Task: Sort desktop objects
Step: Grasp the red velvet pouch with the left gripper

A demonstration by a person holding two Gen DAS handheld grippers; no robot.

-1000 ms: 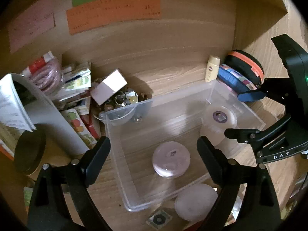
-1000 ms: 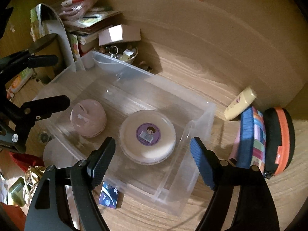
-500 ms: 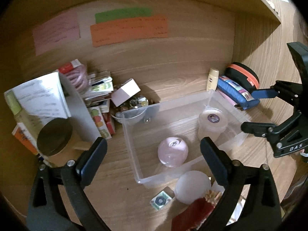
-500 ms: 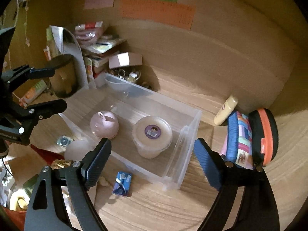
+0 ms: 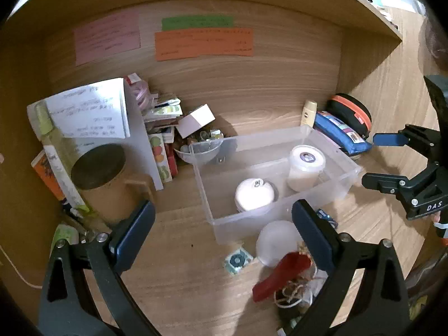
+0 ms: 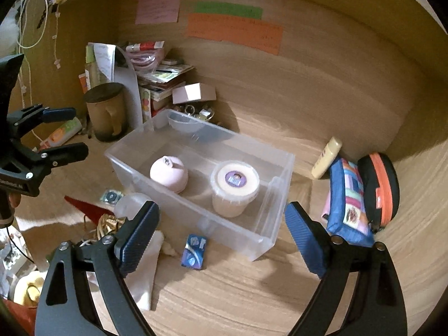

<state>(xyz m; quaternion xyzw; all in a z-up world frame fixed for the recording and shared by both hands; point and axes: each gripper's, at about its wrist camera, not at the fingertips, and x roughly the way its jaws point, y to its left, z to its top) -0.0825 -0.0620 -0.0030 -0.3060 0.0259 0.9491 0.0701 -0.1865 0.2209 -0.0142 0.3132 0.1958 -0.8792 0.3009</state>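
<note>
A wooden desk (image 6: 252, 294) sits in an alcove with coloured paper notes (image 5: 203, 43) on the back wall. The left gripper (image 5: 222, 236) is spread wide, nothing between its fingers; the right gripper (image 6: 221, 238) is still opening — empty too. Both hang above the near edge of a clear plastic box (image 6: 268, 238). Inside it sit a pink round pot (image 6: 168, 173) and, beside it, a white tub (image 6: 234, 187) with a purple label. Just outside the box lie a blue packet (image 6: 193, 251) and a frosted ball (image 5: 275, 242) — a pencil case (image 6: 348, 204) lies to the right.
</note>
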